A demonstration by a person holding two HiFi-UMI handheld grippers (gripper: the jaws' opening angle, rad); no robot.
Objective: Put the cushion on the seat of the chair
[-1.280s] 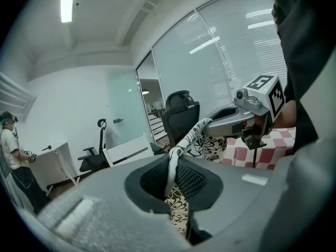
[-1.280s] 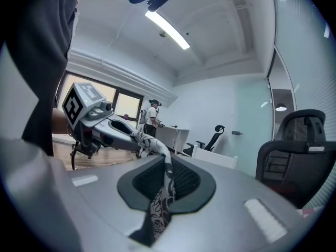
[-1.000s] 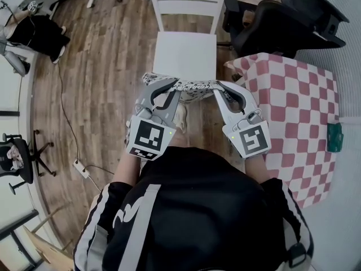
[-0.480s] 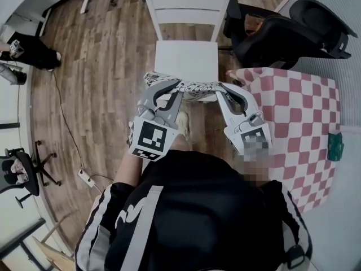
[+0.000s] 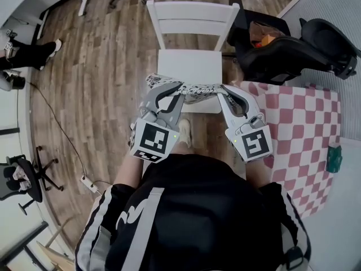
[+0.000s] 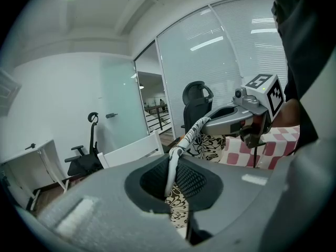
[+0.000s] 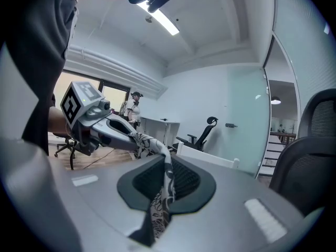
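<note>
Left gripper (image 5: pixel 172 89): fingers closed on the left edge of the cushion (image 5: pixel 194 89); the left gripper view shows the cloth edge pinched between the ribbed pads and running off toward the other gripper. The cushion hangs between the two grippers, spread sideways. In the head view it sits over the front edge of the seat of the white chair (image 5: pixel 189 66). It's not laid down yet by the look of it, though I can't tell whether its underside touches the seat. It's a thin, flat pad with a black-and-white floral cover. Judgement: light and soft with no stiffness. The middle bows between the grips and the edge crumples where it is pinched, so it would fold or droop if held from one side only. It's not fragile, and cloth on ribbed pads is unlikely to slip. The best hold is what's shown, one pinch on each opposite side edge, which keeps it flat and square to the seat for lowering. Right gripper (image 5: pixel 224 90): fingers closed on the right edge of the cushion, with fabric bunched between the pads in the right gripper view. A red-and-white checked surface (image 5: pixel 304 134) is just beside the chair on the right, apart from the cushion.
</note>
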